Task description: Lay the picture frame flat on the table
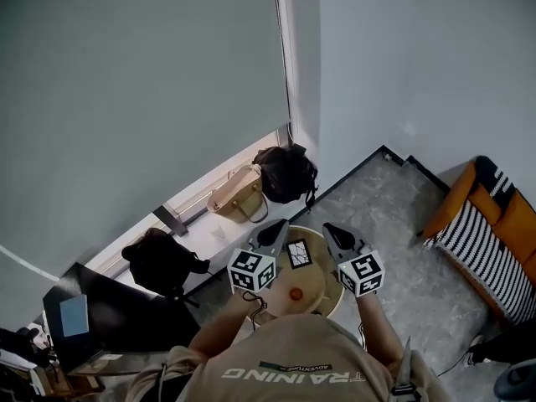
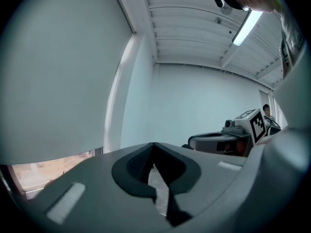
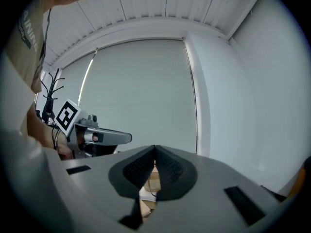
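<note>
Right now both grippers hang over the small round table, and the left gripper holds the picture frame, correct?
No. The left gripper is shut on nothing, as the left gripper view shows; the picture frame sits on the small round table. It and the right gripper do hang over that table.

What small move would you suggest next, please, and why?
Probably open the right gripper and lower it toward the picture frame on the round table: it and the left gripper hang shut and empty above; whether the frame already lies flat is unclear.
</note>
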`<state>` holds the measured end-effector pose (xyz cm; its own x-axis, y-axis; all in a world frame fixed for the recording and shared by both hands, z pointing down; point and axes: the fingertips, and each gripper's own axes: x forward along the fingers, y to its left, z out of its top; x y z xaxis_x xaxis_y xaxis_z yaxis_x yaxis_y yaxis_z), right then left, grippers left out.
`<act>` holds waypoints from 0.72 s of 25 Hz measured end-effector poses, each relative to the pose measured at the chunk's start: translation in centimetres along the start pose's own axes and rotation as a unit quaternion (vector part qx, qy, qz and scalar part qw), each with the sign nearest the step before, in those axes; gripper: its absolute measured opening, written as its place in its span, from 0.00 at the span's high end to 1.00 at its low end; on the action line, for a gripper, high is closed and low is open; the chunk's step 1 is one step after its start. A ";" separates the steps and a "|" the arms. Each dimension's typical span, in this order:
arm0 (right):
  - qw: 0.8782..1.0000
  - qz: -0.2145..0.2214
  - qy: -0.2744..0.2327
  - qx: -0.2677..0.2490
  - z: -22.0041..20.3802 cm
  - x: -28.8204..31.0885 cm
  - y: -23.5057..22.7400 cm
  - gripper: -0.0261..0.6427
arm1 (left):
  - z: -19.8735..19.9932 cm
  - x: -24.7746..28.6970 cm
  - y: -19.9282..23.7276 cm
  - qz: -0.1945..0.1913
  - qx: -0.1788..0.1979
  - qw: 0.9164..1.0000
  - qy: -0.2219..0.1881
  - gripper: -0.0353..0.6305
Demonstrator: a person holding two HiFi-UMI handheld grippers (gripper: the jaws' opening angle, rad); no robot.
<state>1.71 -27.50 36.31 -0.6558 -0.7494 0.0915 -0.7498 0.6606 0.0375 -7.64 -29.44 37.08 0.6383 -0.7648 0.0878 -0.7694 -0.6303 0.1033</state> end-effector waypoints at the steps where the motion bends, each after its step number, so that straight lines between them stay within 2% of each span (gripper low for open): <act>1: 1.000 0.000 0.001 0.002 -0.2 -0.2 0.0 0.95 | -0.3 0.0 -0.1 0.001 -0.001 1.000 0.003 0.94; 9: 1.000 0.008 0.015 0.010 -1.8 -0.6 -0.3 0.95 | -1.5 -0.2 -0.4 0.008 -0.011 1.000 0.014 0.94; 18: 1.000 0.018 0.017 -0.001 -0.8 0.0 0.3 0.95 | -1.6 -1.1 1.0 0.026 -0.014 0.999 0.018 0.94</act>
<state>1.59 -27.27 37.12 -0.6790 -0.7230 0.1275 -0.7252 0.6875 0.0361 -9.06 -28.98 38.71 0.5976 -0.7913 0.1291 -0.8015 -0.5848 0.1250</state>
